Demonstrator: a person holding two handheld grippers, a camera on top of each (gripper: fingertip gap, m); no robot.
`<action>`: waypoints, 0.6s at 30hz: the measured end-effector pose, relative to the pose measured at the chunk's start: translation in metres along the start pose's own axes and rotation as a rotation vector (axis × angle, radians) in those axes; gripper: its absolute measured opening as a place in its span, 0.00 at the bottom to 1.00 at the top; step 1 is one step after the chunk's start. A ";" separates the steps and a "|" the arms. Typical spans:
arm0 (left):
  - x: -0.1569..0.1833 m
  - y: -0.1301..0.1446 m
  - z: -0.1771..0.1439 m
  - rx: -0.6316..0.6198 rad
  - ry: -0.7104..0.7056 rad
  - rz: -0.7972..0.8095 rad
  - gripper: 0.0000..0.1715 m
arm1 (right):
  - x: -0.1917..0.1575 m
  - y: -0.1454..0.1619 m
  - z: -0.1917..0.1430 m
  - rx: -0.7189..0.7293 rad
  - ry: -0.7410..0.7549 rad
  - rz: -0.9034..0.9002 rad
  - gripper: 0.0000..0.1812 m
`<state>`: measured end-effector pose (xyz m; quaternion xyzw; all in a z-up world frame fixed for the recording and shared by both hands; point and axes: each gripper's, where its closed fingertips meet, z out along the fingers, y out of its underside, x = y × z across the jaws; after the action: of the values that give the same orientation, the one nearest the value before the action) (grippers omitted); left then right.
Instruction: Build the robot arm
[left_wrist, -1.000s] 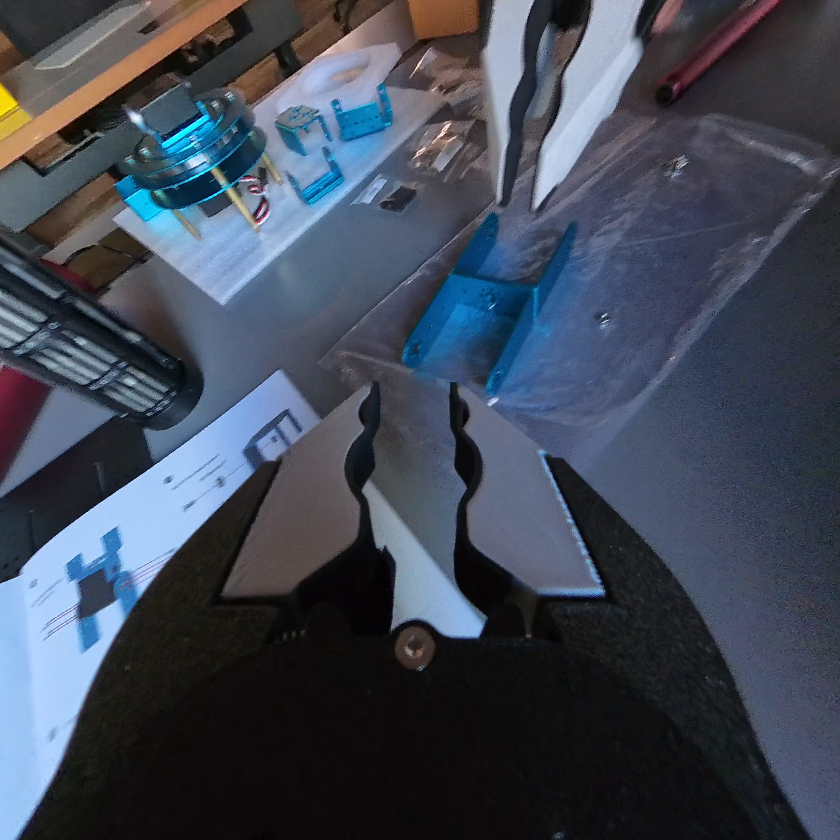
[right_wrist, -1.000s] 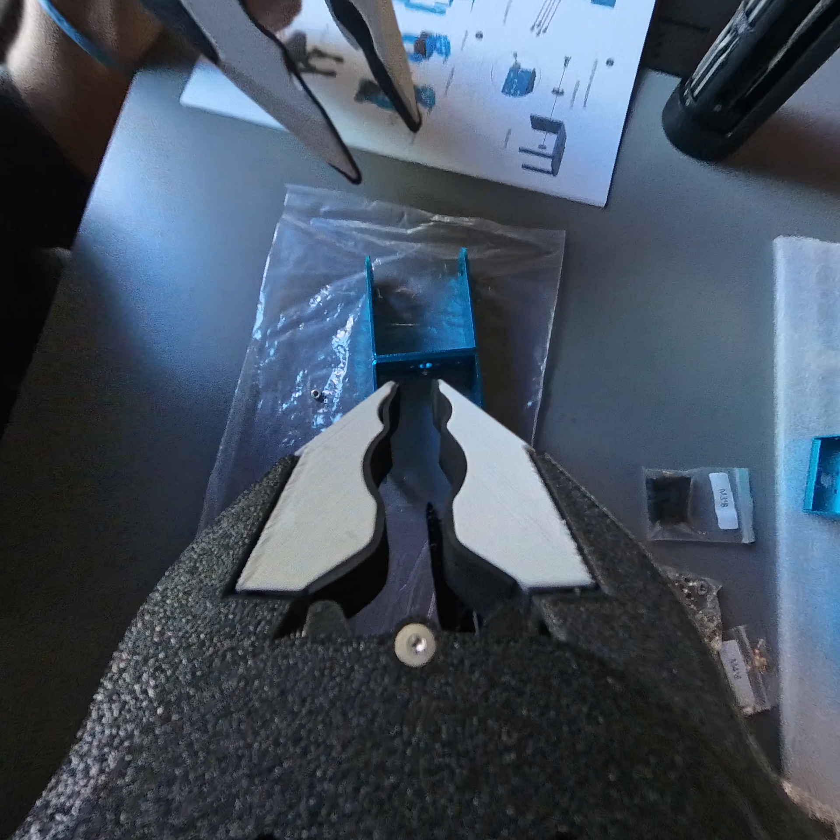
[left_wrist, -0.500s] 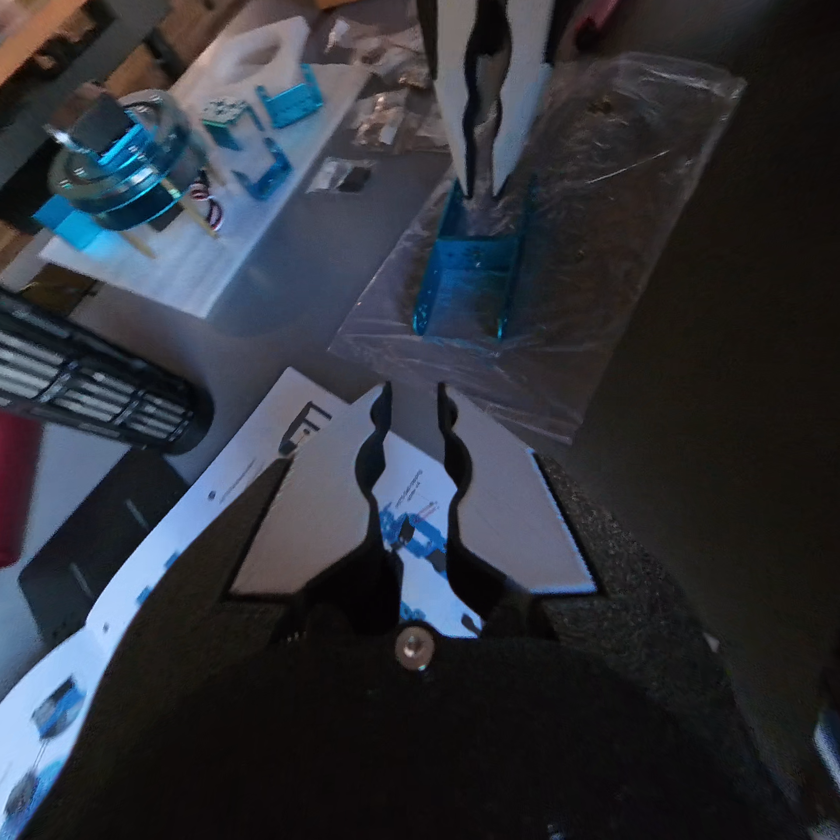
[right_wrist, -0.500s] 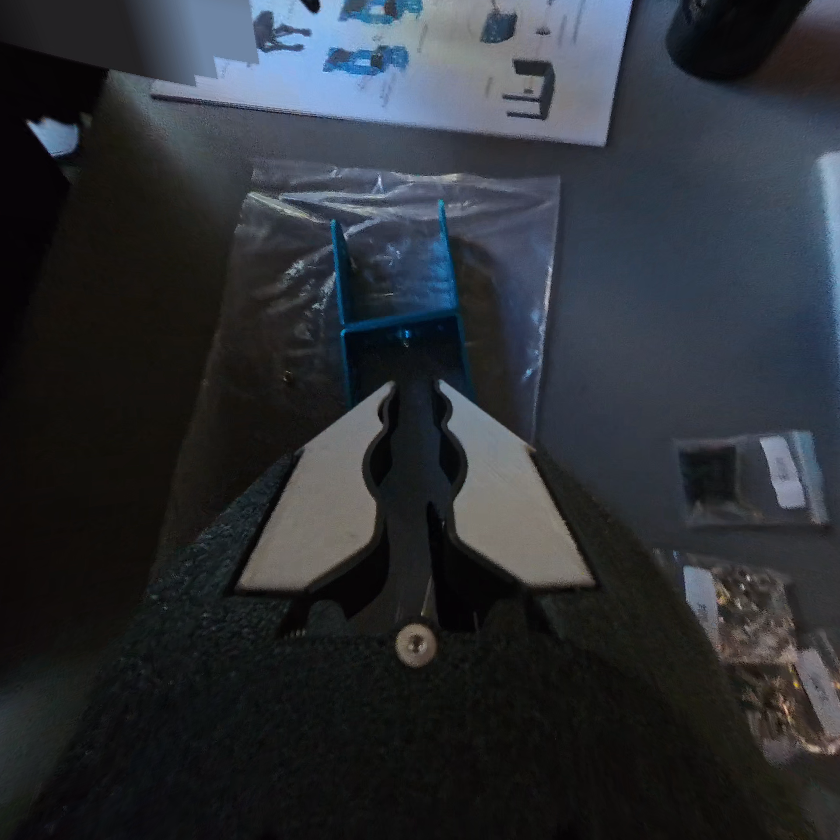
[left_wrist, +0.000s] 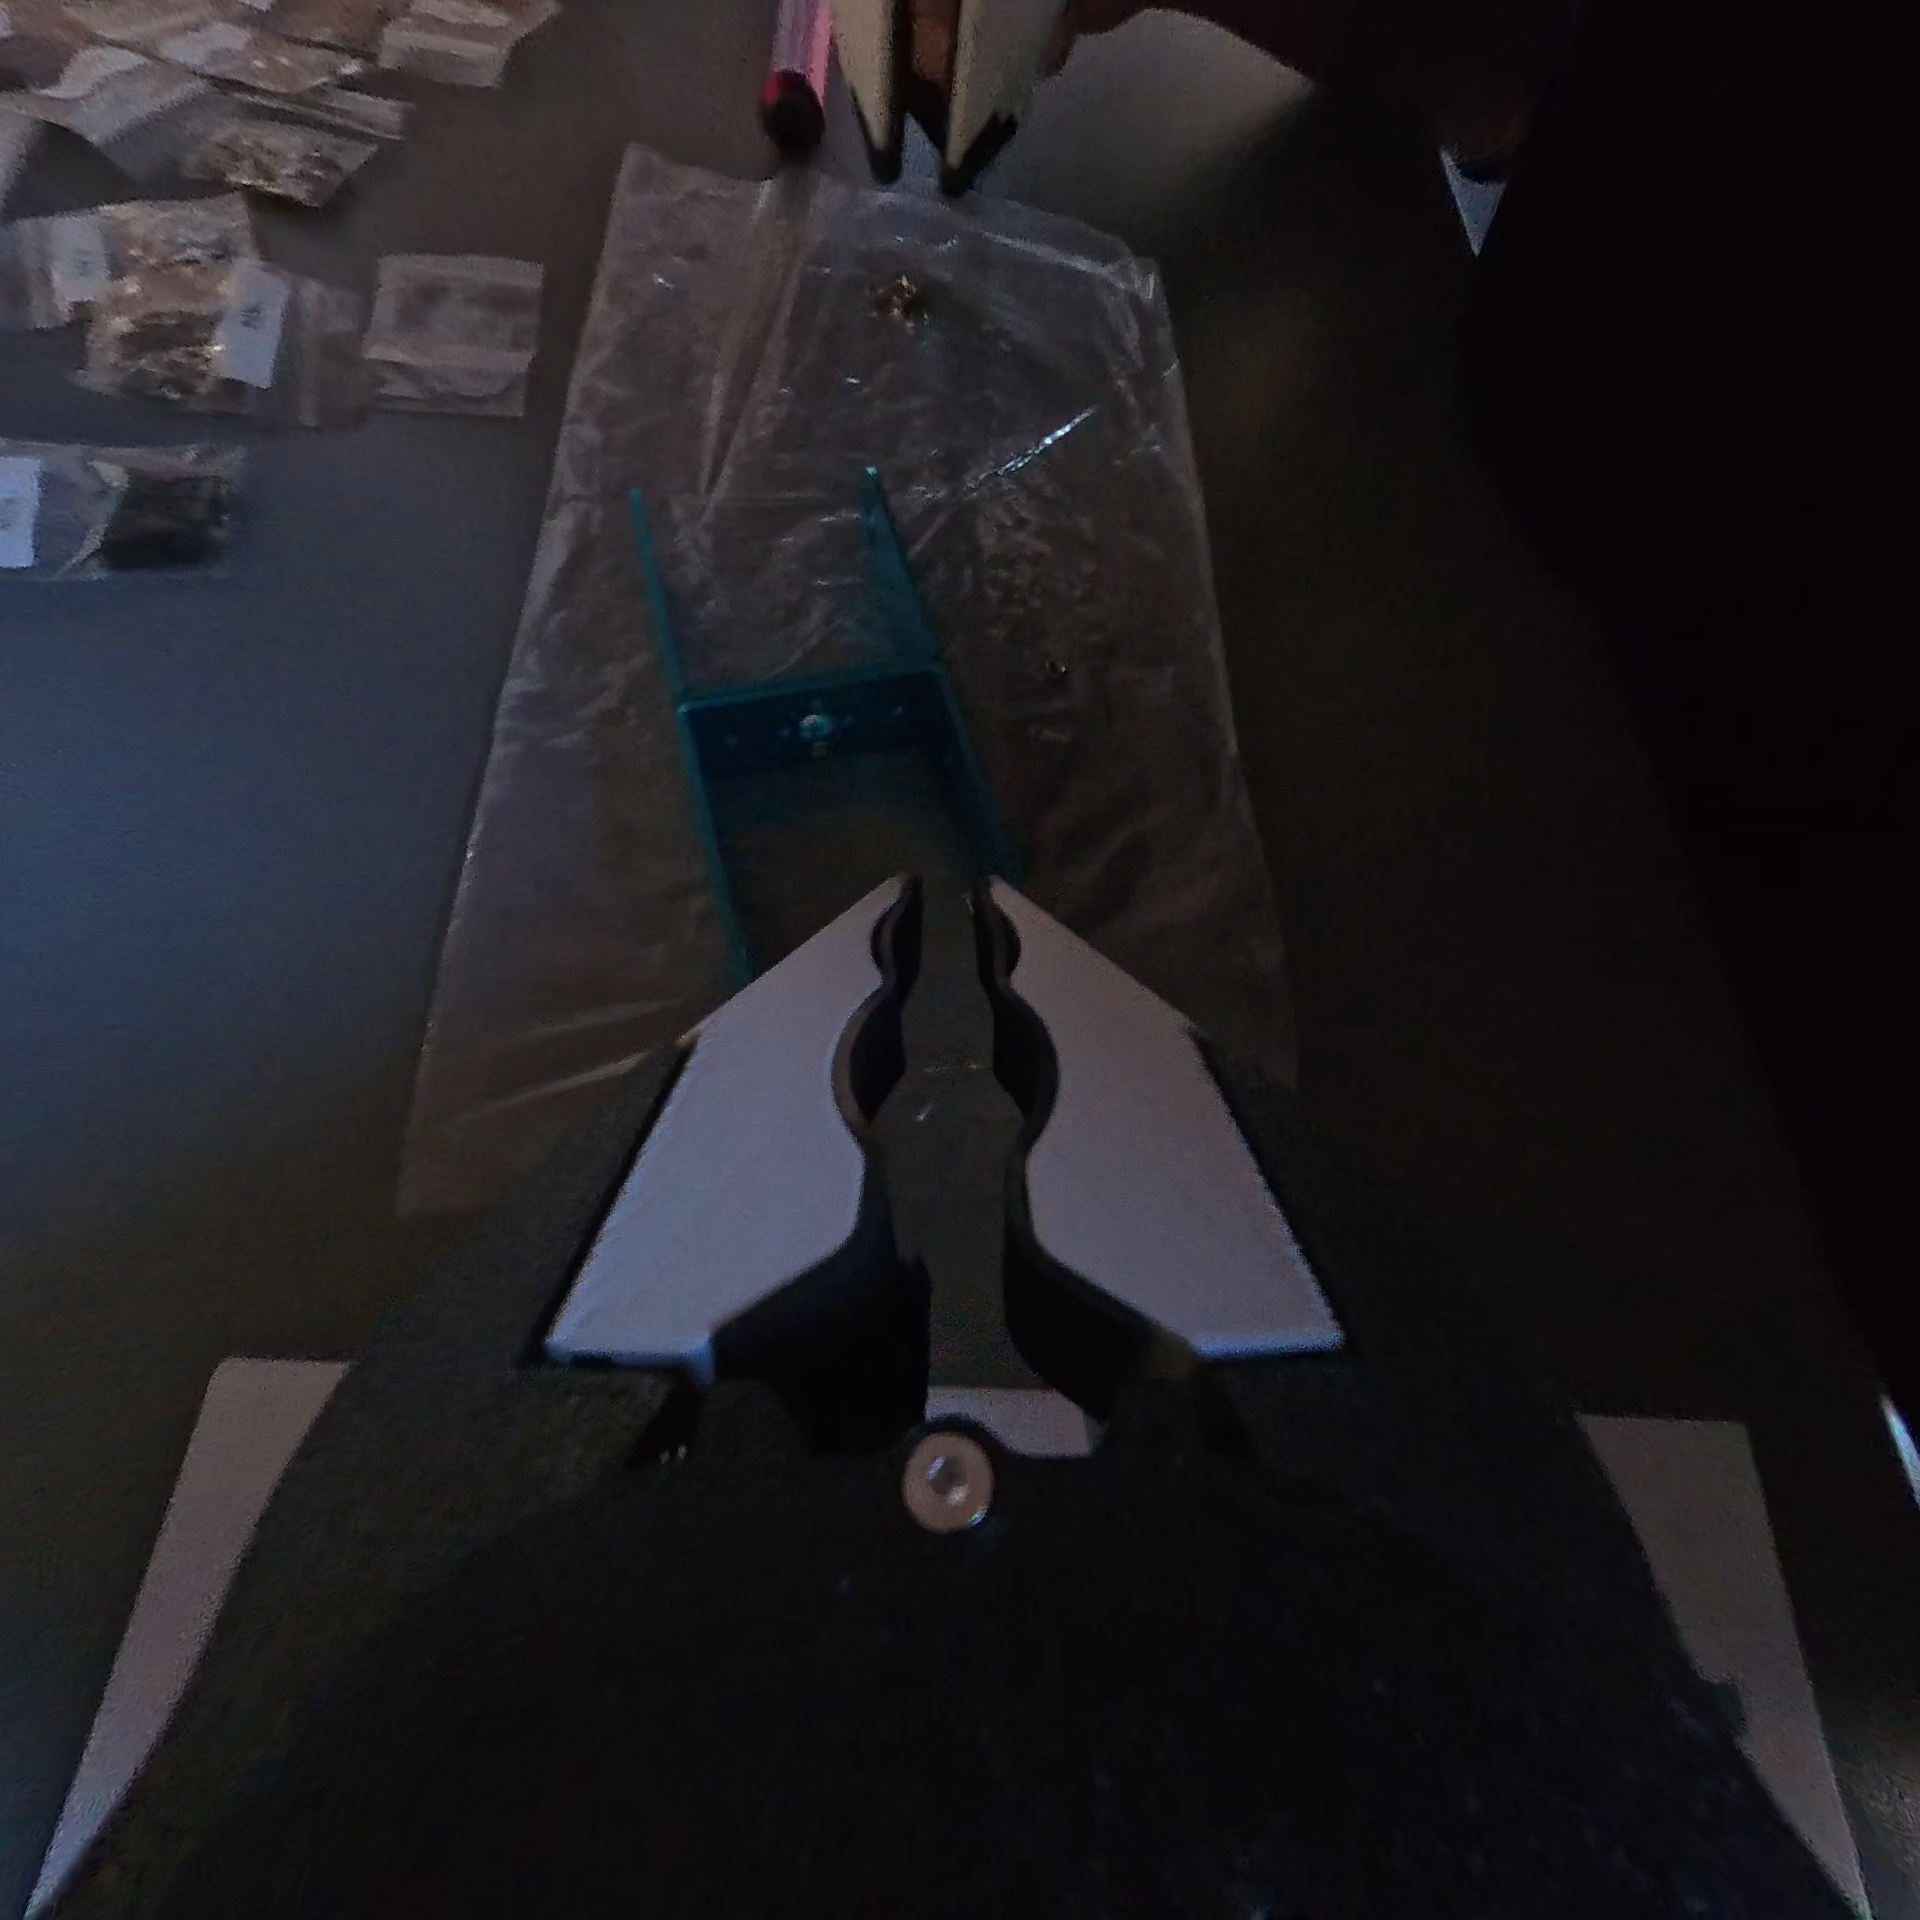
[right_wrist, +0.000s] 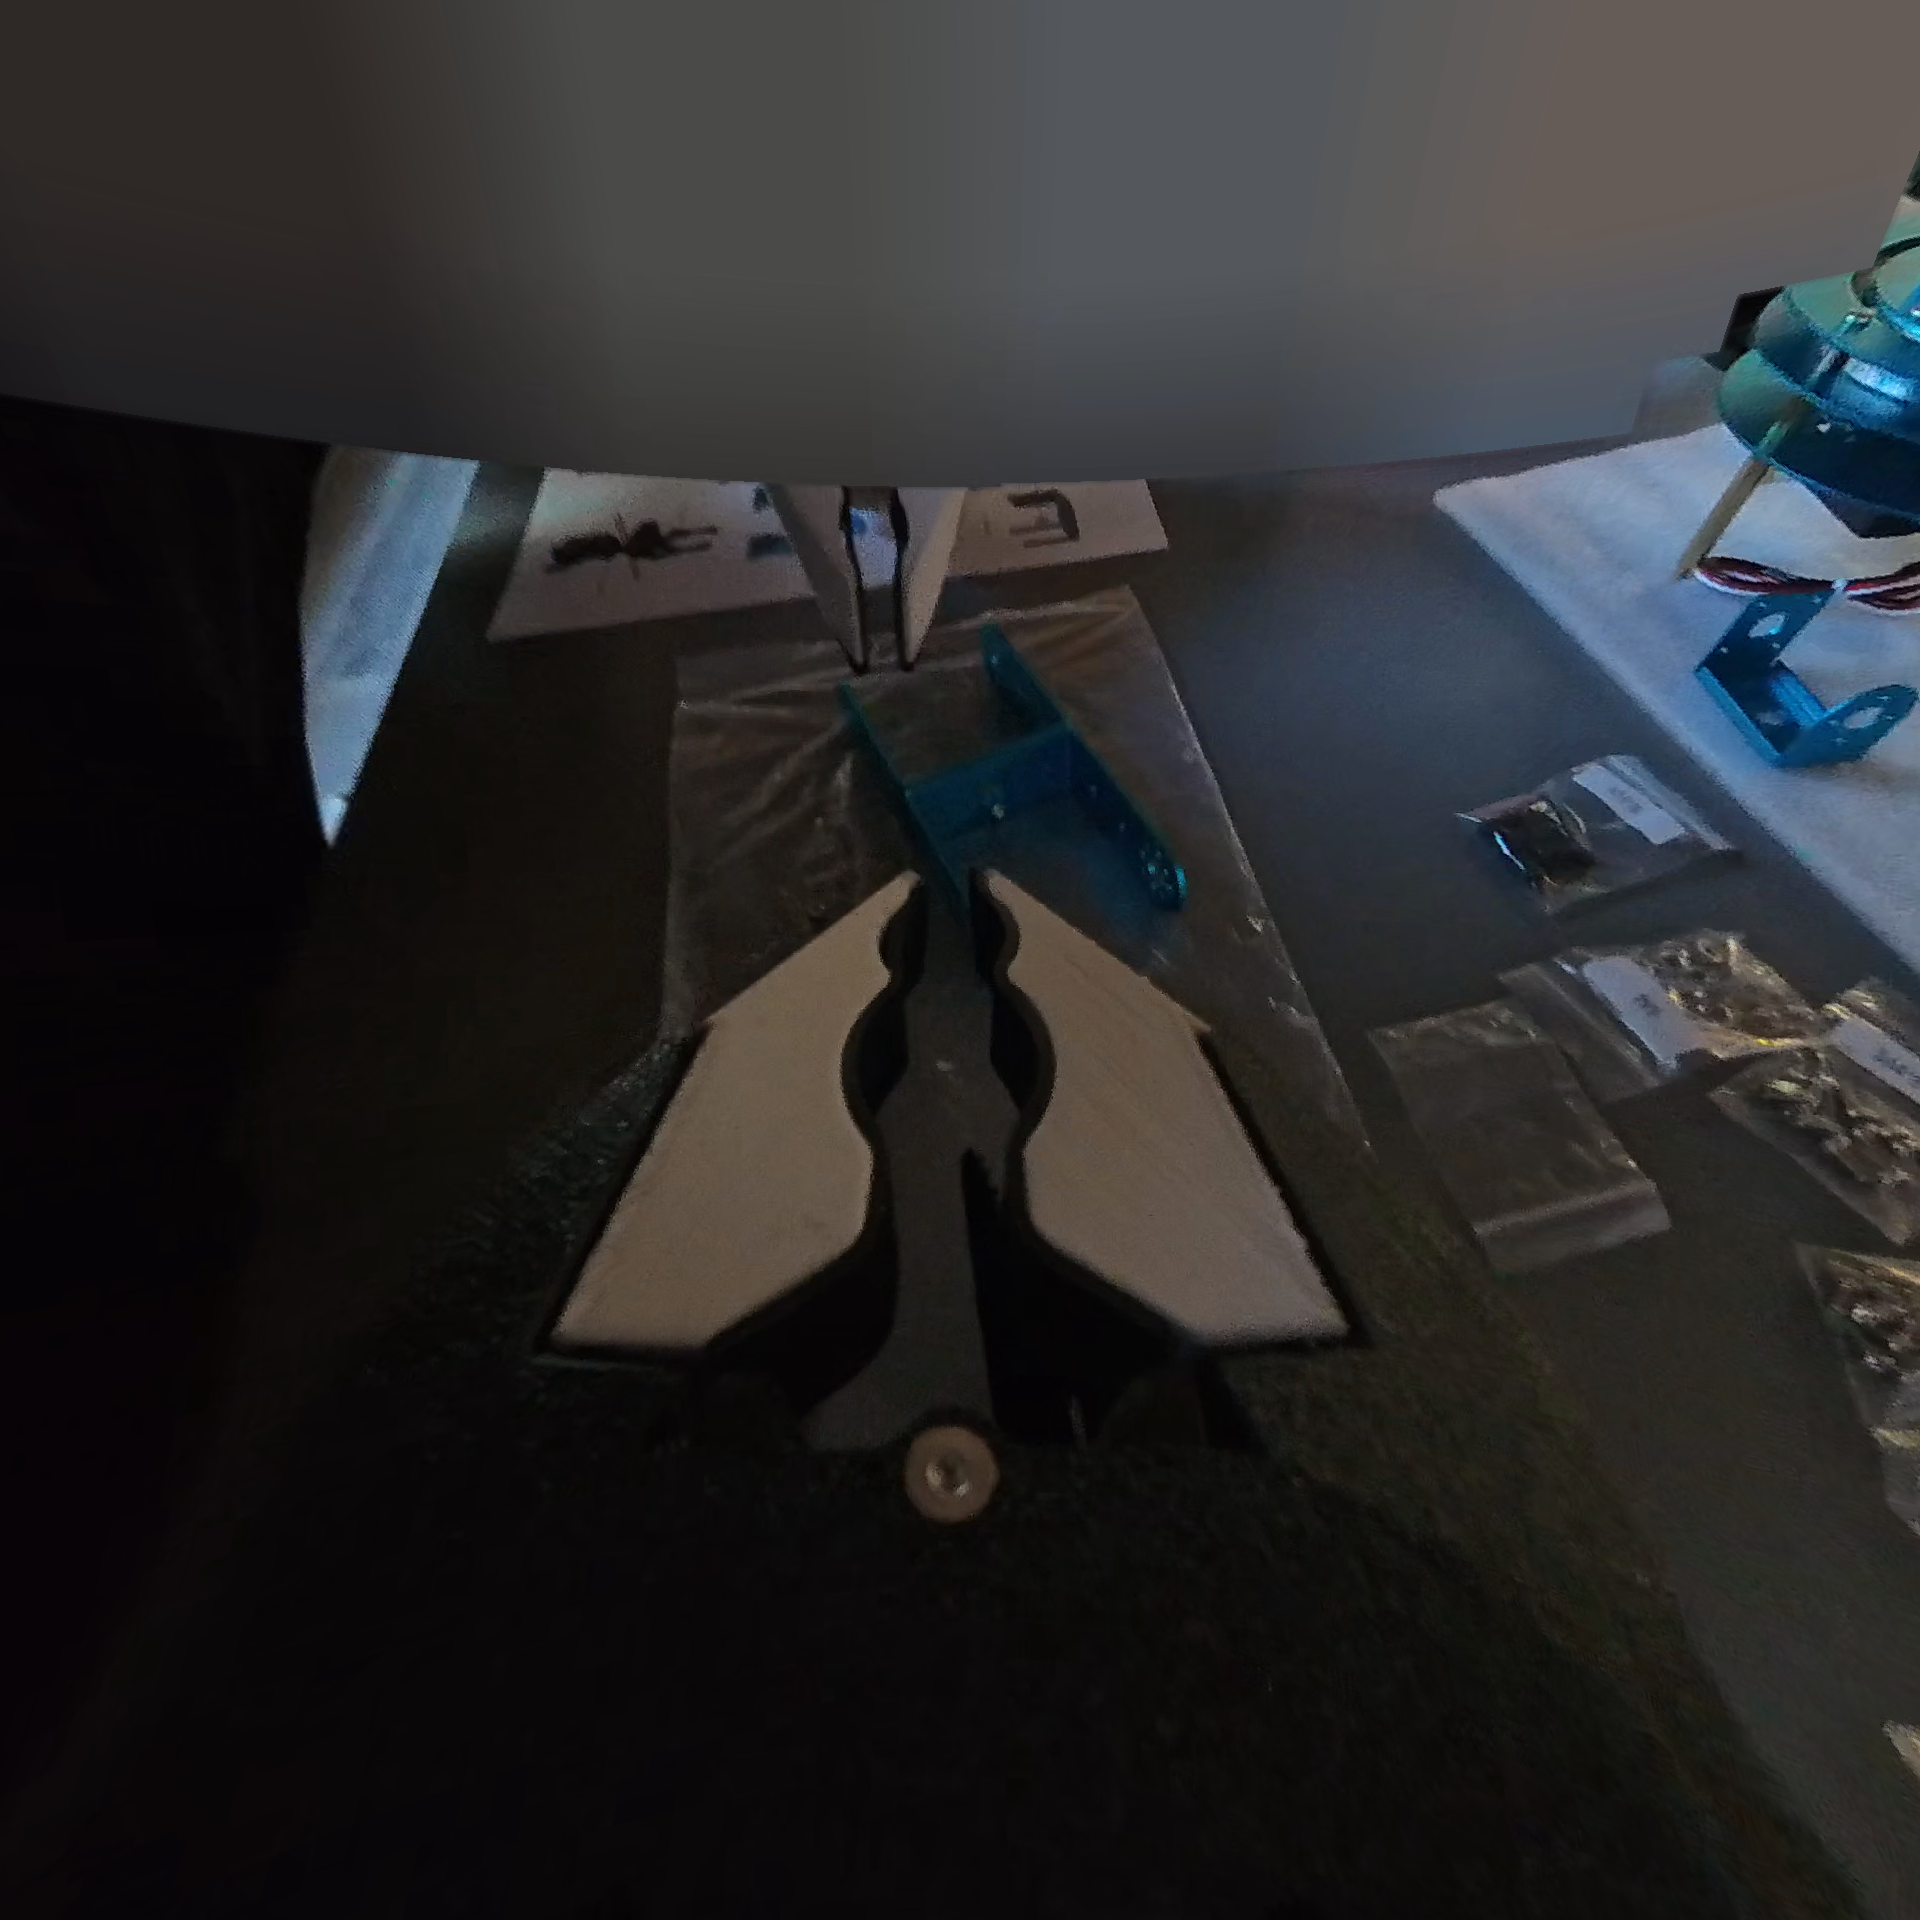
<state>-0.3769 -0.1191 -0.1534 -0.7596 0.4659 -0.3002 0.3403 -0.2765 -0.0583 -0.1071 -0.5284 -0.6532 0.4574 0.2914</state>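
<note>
A blue H-shaped metal bracket (left_wrist: 821, 727) lies on a clear plastic bag (left_wrist: 1039, 468) on the dark table. My left gripper (left_wrist: 948, 883) is right at the near end of the bracket's right wall. Its jaws stand a narrow gap apart with nothing between them. In the right wrist view the same bracket (right_wrist: 997, 800) lies on the bag (right_wrist: 769, 790). My right gripper (right_wrist: 950, 878) is at the opposite end, jaws a narrow gap apart, in line with the bracket's left wall; contact cannot be told. Each gripper shows in the other's view, the right (left_wrist: 925, 171) and the left (right_wrist: 883, 665).
Several small bags of hardware (left_wrist: 208, 312) lie beside the big bag, also in the right wrist view (right_wrist: 1600, 831). A white foam sheet (right_wrist: 1610, 582) holds a small blue bracket (right_wrist: 1787, 707) and a round blue assembly (right_wrist: 1849, 364). An instruction sheet (right_wrist: 665, 561) lies behind the left gripper. Tip to tip, the grippers are about 15 cm apart.
My left gripper swung over the bag, lined up with the bracket, and its jaws narrowed. My right gripper drew back from over the bracket to its end. Both views darkened.
</note>
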 end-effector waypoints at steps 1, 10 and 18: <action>0.000 0.001 0.003 -0.019 -0.006 0.017 0.05 | 0.002 0.004 0.001 -0.022 0.010 -0.019 0.03; 0.001 0.001 0.018 -0.083 0.072 0.106 0.04 | -0.005 -0.004 -0.001 0.033 -0.070 0.041 0.03; 0.009 0.011 0.020 -0.171 0.176 0.176 0.05 | -0.006 -0.003 0.000 0.042 -0.108 0.080 0.04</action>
<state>-0.3633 -0.1264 -0.1729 -0.7128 0.5825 -0.2941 0.2572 -0.2762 -0.0640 -0.1039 -0.5223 -0.6366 0.5101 0.2483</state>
